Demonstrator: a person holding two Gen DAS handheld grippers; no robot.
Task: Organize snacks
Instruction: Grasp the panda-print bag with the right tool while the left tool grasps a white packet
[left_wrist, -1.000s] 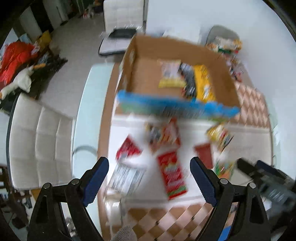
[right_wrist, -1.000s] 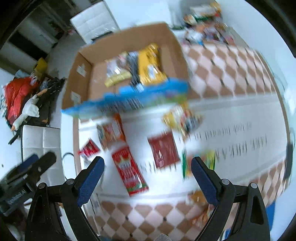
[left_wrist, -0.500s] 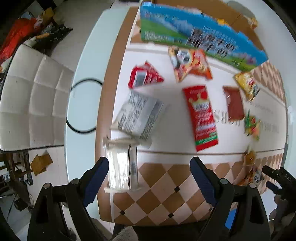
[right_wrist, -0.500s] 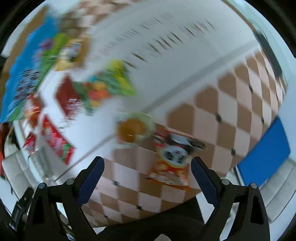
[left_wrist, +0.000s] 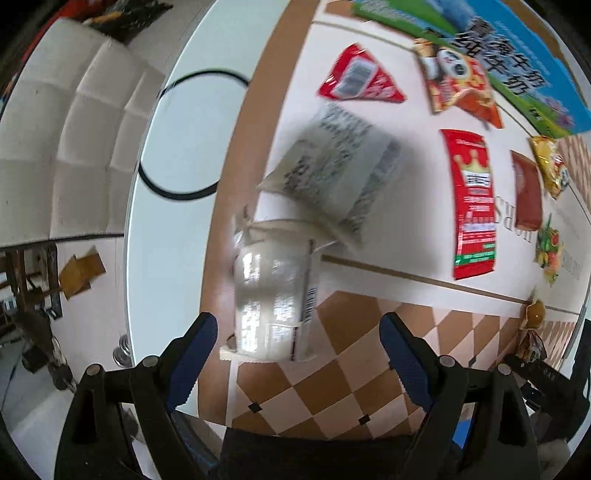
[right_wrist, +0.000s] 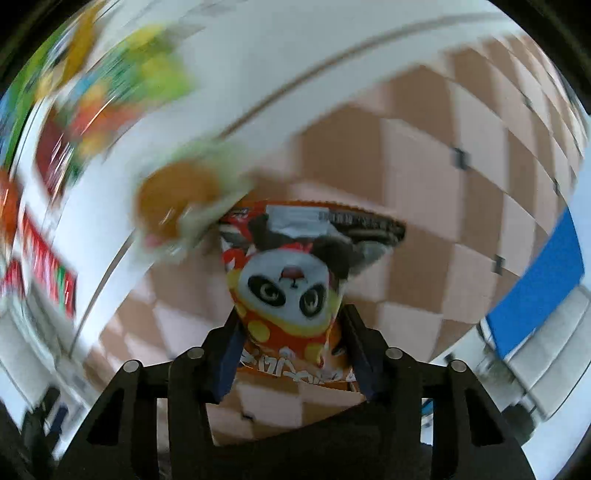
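In the right wrist view my right gripper (right_wrist: 291, 332) is shut on an orange panda snack bag (right_wrist: 291, 291) and holds it over the checkered table. A small round orange snack pack (right_wrist: 177, 203) lies just beyond it, blurred. In the left wrist view my left gripper (left_wrist: 299, 354) is open just above a white snack pack (left_wrist: 275, 295) near the table's left edge. A second white printed pack (left_wrist: 340, 170) lies behind it. Red packs (left_wrist: 472, 199), another panda bag (left_wrist: 458, 85) and a yellow pack (left_wrist: 550, 166) lie further back.
The blue and green flap of the cardboard box (left_wrist: 498, 62) is at the far edge. A white padded chair (left_wrist: 62, 147) stands left of the table. A black ring (left_wrist: 192, 136) lies on the white tabletop. My right gripper's body (left_wrist: 546, 376) shows at the lower right.
My right gripper has come down and closed on the panda bag. My left gripper has come lower and nearer to the white pack, still open.
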